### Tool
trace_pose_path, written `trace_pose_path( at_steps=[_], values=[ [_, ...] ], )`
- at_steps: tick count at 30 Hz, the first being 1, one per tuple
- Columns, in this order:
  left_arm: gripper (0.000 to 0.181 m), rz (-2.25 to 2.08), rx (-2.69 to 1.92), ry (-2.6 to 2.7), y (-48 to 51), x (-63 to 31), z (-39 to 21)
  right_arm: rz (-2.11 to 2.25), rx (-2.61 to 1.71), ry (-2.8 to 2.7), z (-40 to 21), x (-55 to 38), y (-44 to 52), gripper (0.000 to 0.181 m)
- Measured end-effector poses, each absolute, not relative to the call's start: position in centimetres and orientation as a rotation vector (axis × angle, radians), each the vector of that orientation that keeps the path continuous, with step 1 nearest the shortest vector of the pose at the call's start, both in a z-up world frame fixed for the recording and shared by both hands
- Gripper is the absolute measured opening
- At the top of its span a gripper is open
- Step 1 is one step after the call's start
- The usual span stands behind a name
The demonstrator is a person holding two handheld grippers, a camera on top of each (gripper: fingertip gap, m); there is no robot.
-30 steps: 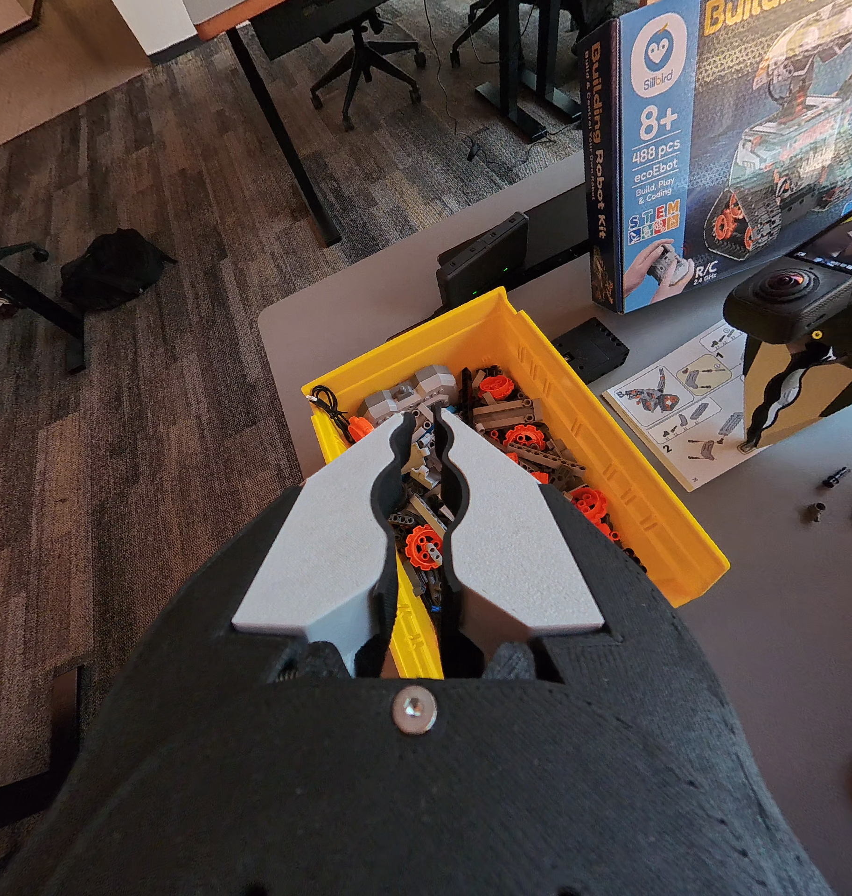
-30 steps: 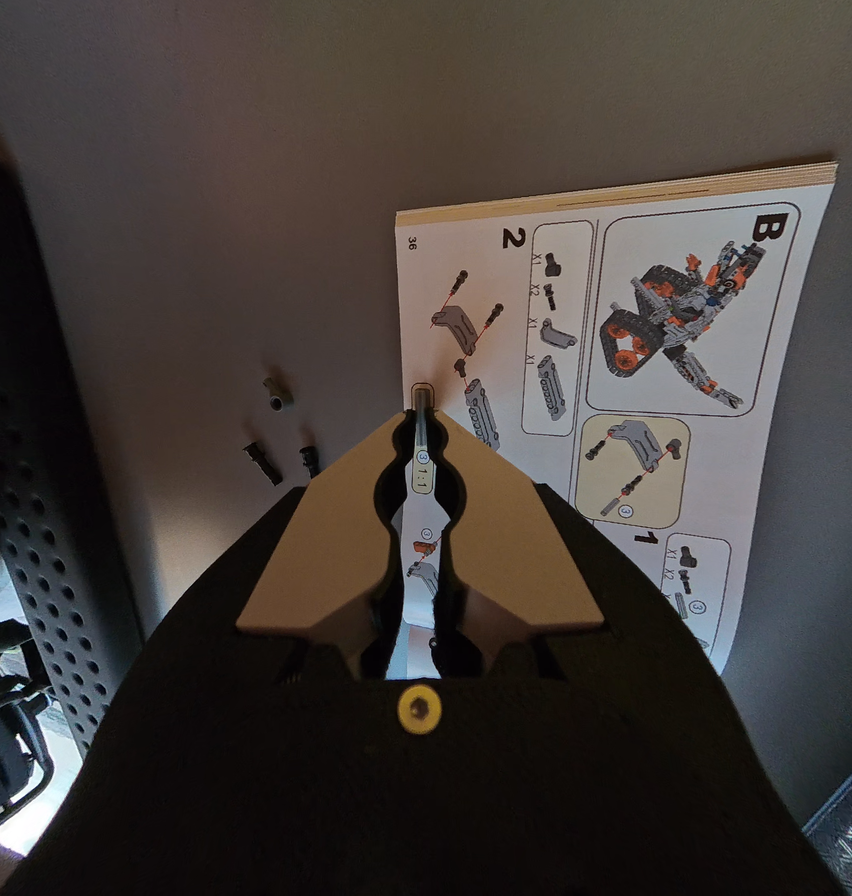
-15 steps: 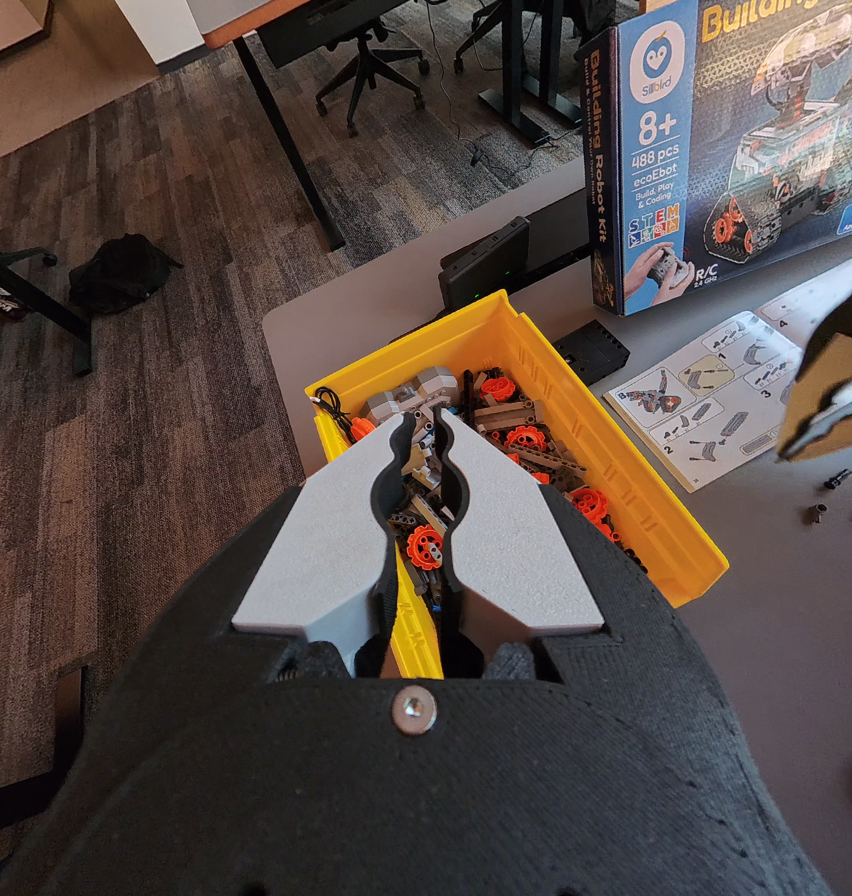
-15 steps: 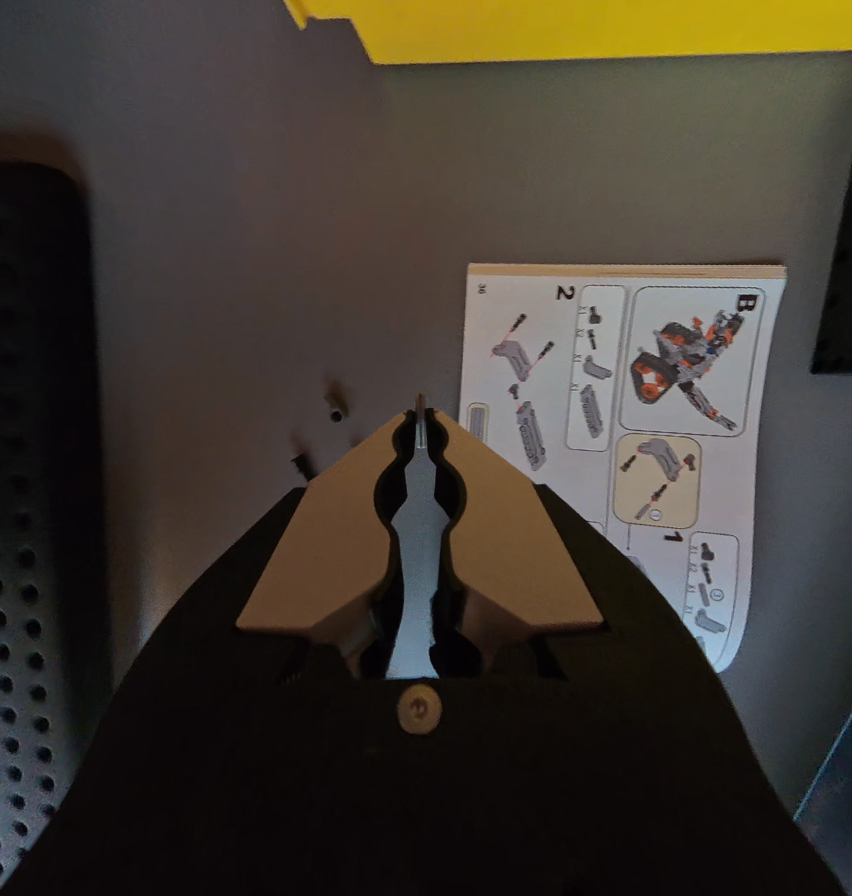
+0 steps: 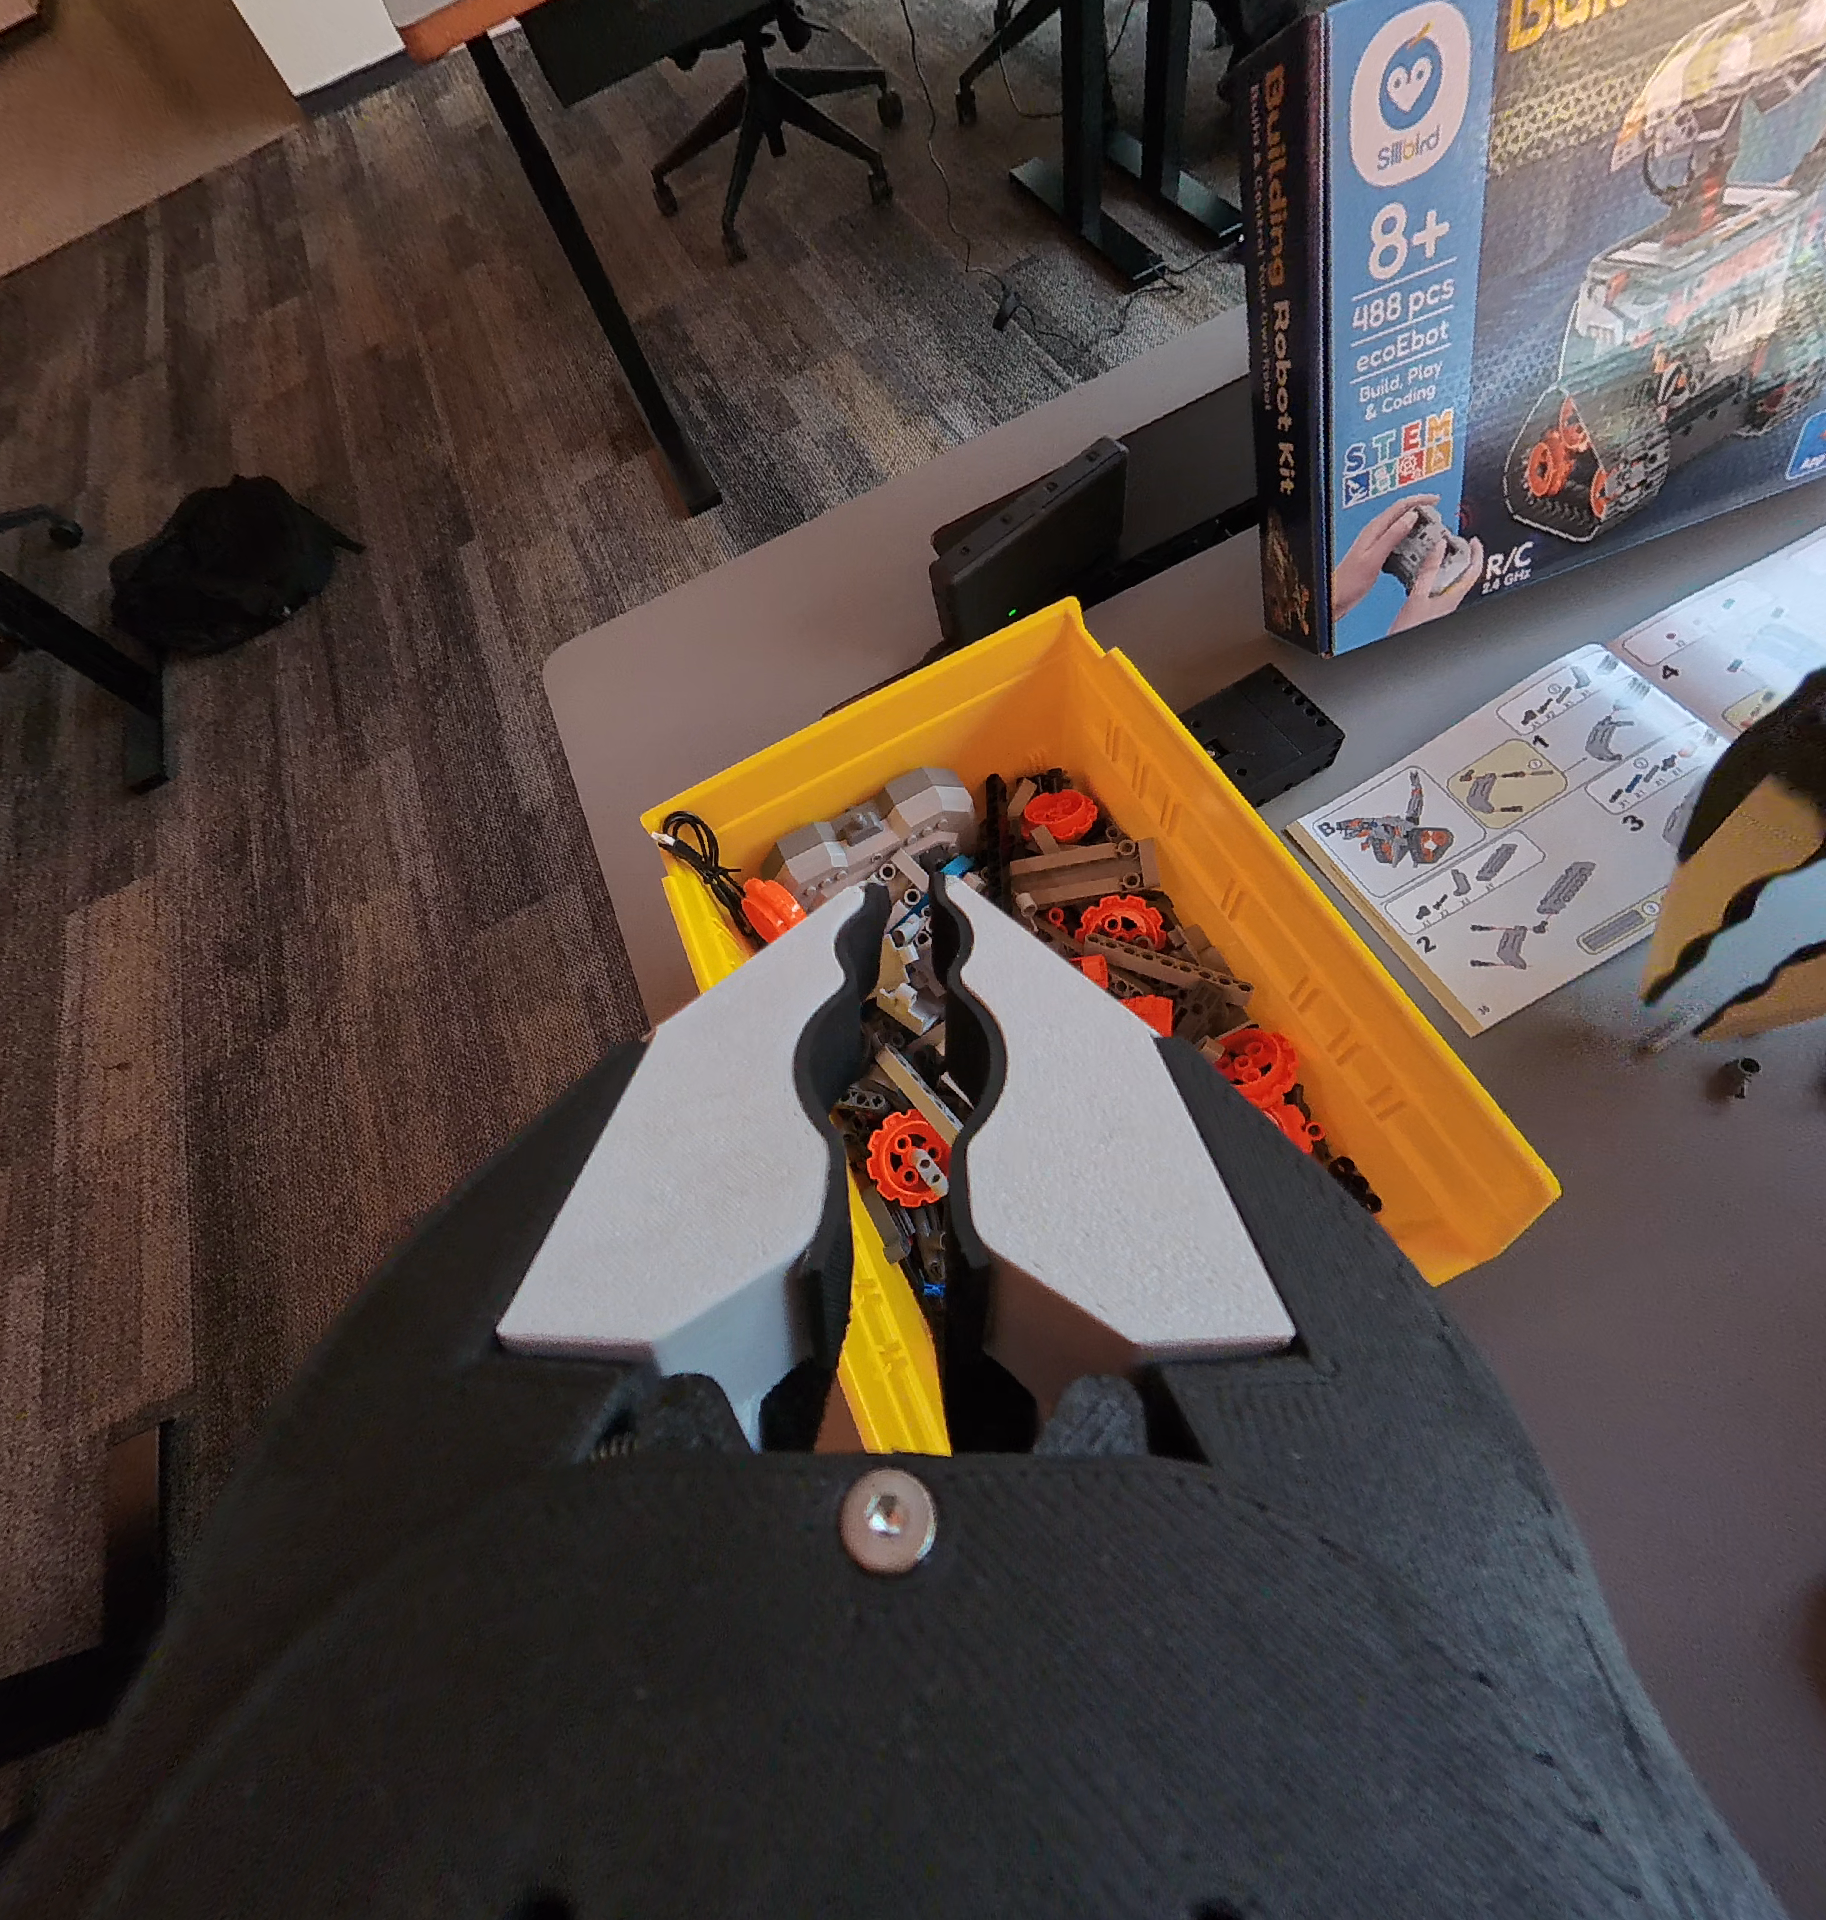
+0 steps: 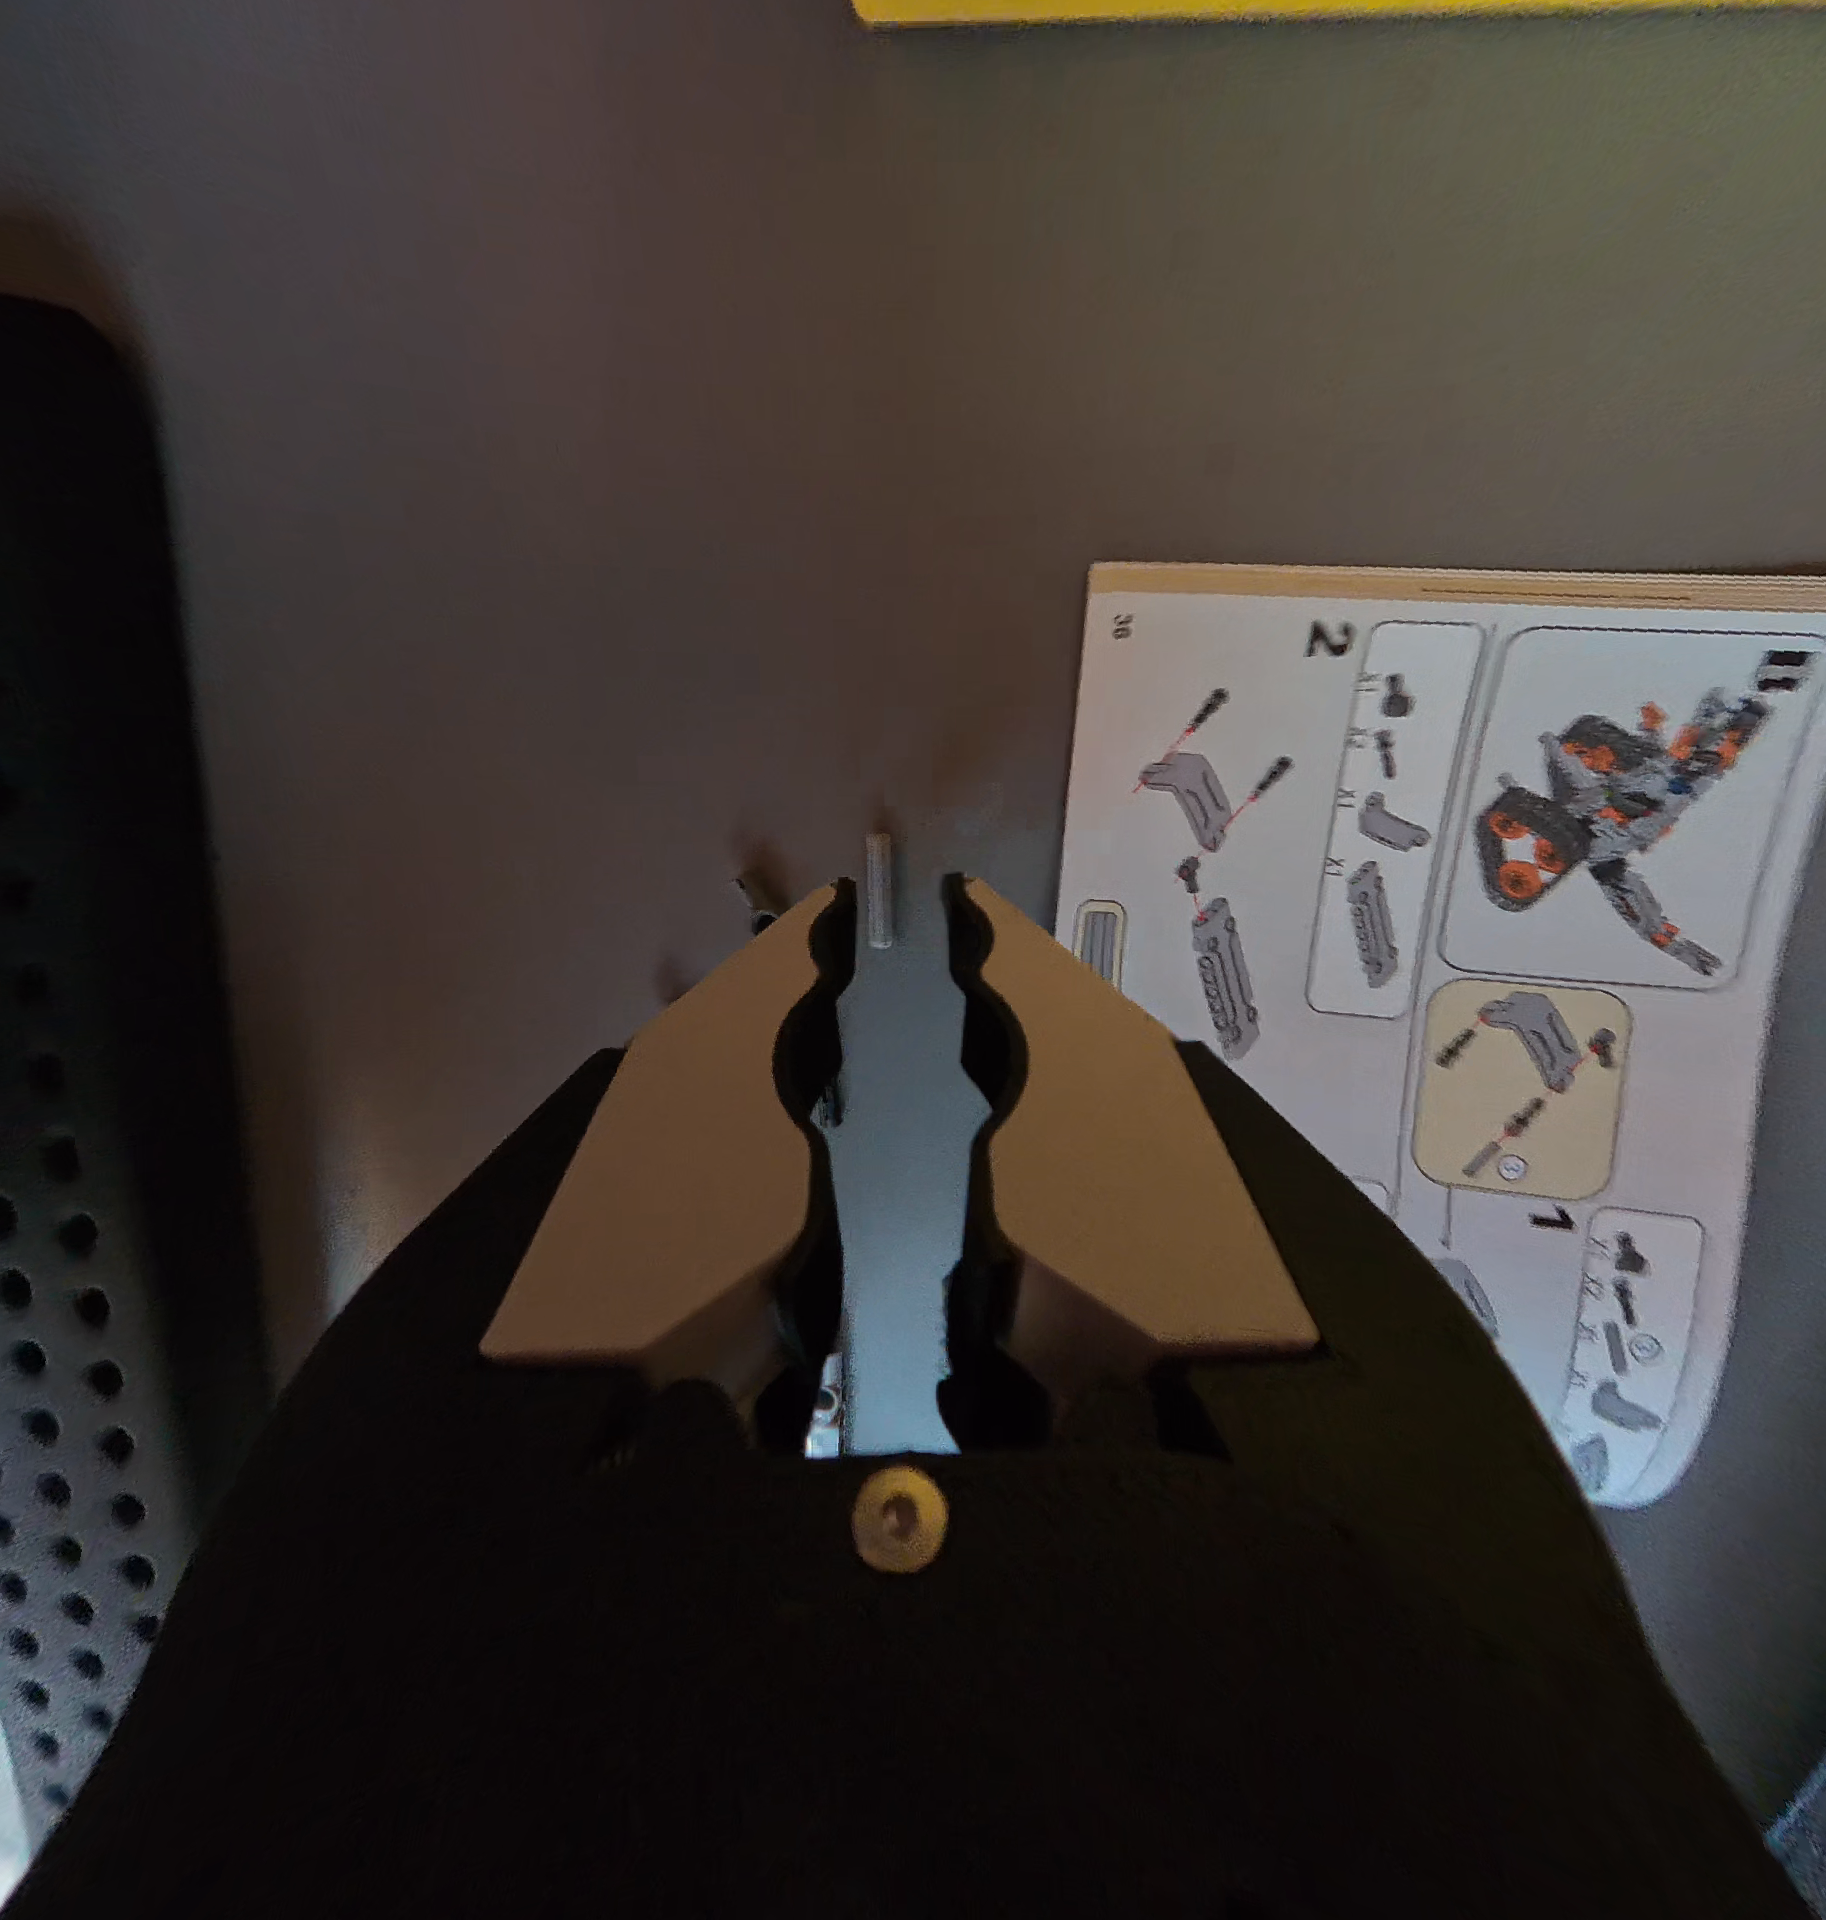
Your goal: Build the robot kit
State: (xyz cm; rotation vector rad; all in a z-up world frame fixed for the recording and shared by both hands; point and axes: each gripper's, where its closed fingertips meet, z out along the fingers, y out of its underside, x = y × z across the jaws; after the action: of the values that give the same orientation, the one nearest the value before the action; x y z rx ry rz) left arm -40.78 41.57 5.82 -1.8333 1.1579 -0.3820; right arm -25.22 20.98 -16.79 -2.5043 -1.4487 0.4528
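The left tongs (image 5: 907,902) hang over the yellow bin (image 5: 1304,935), pointing down and away into it. Their 2 grey fingers (image 5: 701,1132) stand a little apart with nothing between them. The bin sits on the grey table (image 5: 1667,1351) near its left edge and is full of grey, black and orange building pieces (image 5: 1117,914).

The right tongs (image 6: 896,883) point down at the table (image 6: 576,416), close above it. Their 2 tan fingers (image 6: 680,1174) are spread, and they hold nothing. A small grey pin (image 6: 877,891) lies on the table right at the tips, between them. In the left wrist view these tongs (image 5: 1678,997) show at the right edge, tilted down over the table near the open paper booklet (image 5: 1511,862).

The booklet (image 6: 1511,935) lies just right of the right tongs, and its right side is cut off. The right wrist view is blurry, so the small dark bits (image 6: 753,904) left of the tips are hard to make out. 2 small dark pieces (image 5: 1792,1070) lie on the table near the tan tips. A big toy box (image 5: 1511,312) stands at the far right, cut off by the picture edge. A black pad with holes (image 6: 36,1143) lies at the left, only partly seen.
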Motion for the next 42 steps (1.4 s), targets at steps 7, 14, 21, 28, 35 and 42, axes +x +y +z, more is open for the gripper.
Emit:
trace_pose_path(
  at_steps=[7,14,21,28,35,42],
  values=[
    [0.008,-0.433,-1.940,1.279,40.6,-40.5,3.0,0.413,-2.057,-1.018,-8.5,-23.5,19.9,0.026],
    [0.003,-0.390,-2.183,1.809,37.1,-39.0,-6.2,0.456,-1.840,-0.577,-9.0,-23.0,16.2,0.027],
    [0.000,-0.229,-2.569,1.985,36.8,-40.4,-13.5,0.432,-1.802,-0.608,-8.2,-21.8,17.0,0.028],
    [0.000,0.021,-2.738,1.936,37.2,-42.7,-15.7,0.415,-1.799,-0.587,-7.8,-20.4,16.2,0.028],
    [0.000,0.129,-2.790,1.828,38.0,-43.5,-16.7,0.373,-1.808,-0.642,-8.0,-20.7,15.7,0.028],
    [0.000,0.196,-2.787,1.773,39.0,-43.5,-17.0,0.333,-1.838,-0.673,-8.7,-20.5,15.6,0.028]
  ],
)
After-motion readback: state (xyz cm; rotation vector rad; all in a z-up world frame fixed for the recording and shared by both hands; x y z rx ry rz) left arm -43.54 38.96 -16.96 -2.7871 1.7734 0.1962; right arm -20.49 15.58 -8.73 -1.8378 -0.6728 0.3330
